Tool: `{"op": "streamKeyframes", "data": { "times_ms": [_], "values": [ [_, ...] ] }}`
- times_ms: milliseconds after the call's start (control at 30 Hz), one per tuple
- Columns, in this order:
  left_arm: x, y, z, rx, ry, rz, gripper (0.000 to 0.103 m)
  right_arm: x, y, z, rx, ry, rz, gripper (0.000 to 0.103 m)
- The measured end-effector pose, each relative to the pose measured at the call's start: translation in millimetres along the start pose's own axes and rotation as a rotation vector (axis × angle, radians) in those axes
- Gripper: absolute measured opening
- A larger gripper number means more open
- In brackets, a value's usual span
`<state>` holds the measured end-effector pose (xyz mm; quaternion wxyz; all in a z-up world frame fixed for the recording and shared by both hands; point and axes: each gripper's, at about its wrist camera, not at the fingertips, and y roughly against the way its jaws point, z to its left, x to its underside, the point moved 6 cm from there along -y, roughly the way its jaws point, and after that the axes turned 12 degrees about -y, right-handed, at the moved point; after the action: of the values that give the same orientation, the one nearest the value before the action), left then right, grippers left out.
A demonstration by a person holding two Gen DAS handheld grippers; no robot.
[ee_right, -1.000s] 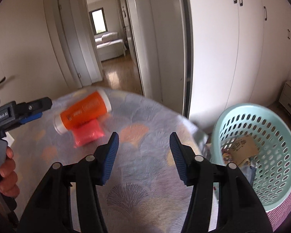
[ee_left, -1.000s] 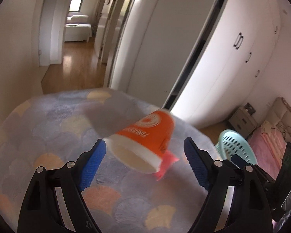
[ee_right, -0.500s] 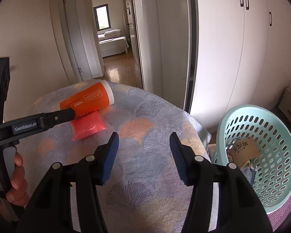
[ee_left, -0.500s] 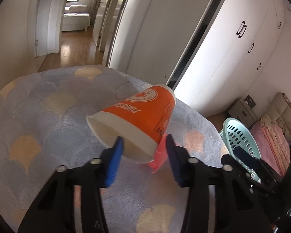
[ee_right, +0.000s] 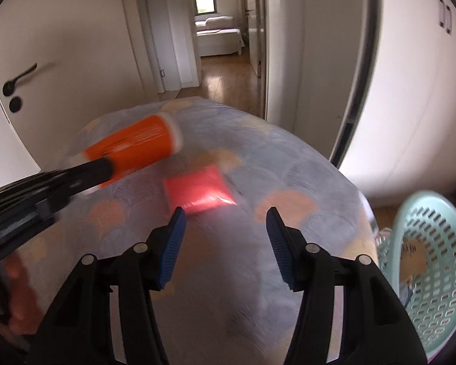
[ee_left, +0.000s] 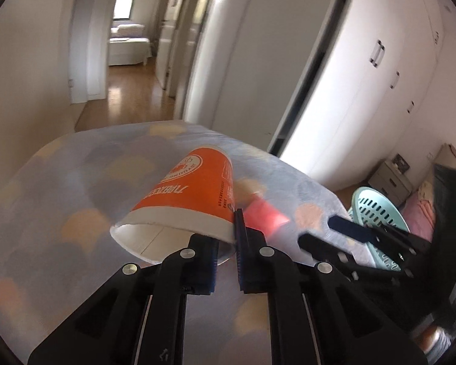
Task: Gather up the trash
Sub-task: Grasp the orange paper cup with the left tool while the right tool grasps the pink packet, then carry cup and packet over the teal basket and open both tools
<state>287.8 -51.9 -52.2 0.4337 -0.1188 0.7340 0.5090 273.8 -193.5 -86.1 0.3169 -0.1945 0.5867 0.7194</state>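
My left gripper (ee_left: pixel 226 251) is shut on the rim of an orange paper cup (ee_left: pixel 191 194) and holds it on its side above the patterned table (ee_left: pixel 60 206). The cup also shows in the right wrist view (ee_right: pixel 136 149), held up at the left by the left gripper's arm. A pink plastic packet (ee_right: pixel 199 193) lies on the table just beyond my right gripper (ee_right: pixel 225 243), which is open and empty. The packet also shows in the left wrist view (ee_left: pixel 264 216), behind the cup.
A mint-green perforated basket (ee_right: pixel 428 261) with cardboard trash inside stands on the floor at the table's right edge; it also shows in the left wrist view (ee_left: pixel 377 210). White wardrobe doors (ee_left: pixel 364 76) stand at the right. A hallway (ee_right: pixel 225 70) opens behind the table.
My left gripper closed on the cup's rim and lifted the cup off the table. My right gripper moved forward toward the pink packet, still open.
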Motion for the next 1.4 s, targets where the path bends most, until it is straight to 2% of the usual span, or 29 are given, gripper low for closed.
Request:
{"op": "streamKeyframes", "data": {
  "times_ms": [200,500,600,667,700,1000,1200,1300,1400],
  "values": [
    [21.1,36.3,28.8,-0.051,0.029,-0.026,0.008,-4.9,-25.6,18.3,-0.042,0.014,0.033,0.068],
    [28.3,40.8,36.9,-0.050,0.053,-0.029,0.008,-8.3,-60.7,24.3,0.026,0.037,0.103,0.069],
    [29.4,39.9,32.4,-0.050,0.046,-0.032,0.008,-8.7,-58.7,26.9,0.028,0.048,0.094,0.061],
    [28.8,41.1,27.2,-0.051,0.033,-0.044,0.008,-7.9,-53.6,28.3,-0.004,0.047,0.085,0.052],
    [31.1,42.7,27.3,-0.049,0.028,-0.047,0.008,-7.2,-50.9,27.3,-0.017,0.047,0.080,0.052],
    [11.8,55.0,-20.0,-0.017,-0.068,-0.090,0.008,-13.5,16.1,1.8,-0.042,-0.014,-0.059,0.050],
    [-16.1,61.7,-85.7,0.058,-0.170,-0.144,0.008,-24.7,80.1,-45.3,0.014,-0.067,-0.176,0.050],
    [-25.9,60.2,-122.0,0.073,-0.240,-0.160,0.008,-23.7,109.5,-79.4,0.059,-0.100,-0.219,0.050],
    [-32.8,50.7,-160.4,0.125,-0.293,-0.158,0.008,-19.5,139.2,-117.6,0.113,-0.153,-0.253,0.050]
  ]
}}
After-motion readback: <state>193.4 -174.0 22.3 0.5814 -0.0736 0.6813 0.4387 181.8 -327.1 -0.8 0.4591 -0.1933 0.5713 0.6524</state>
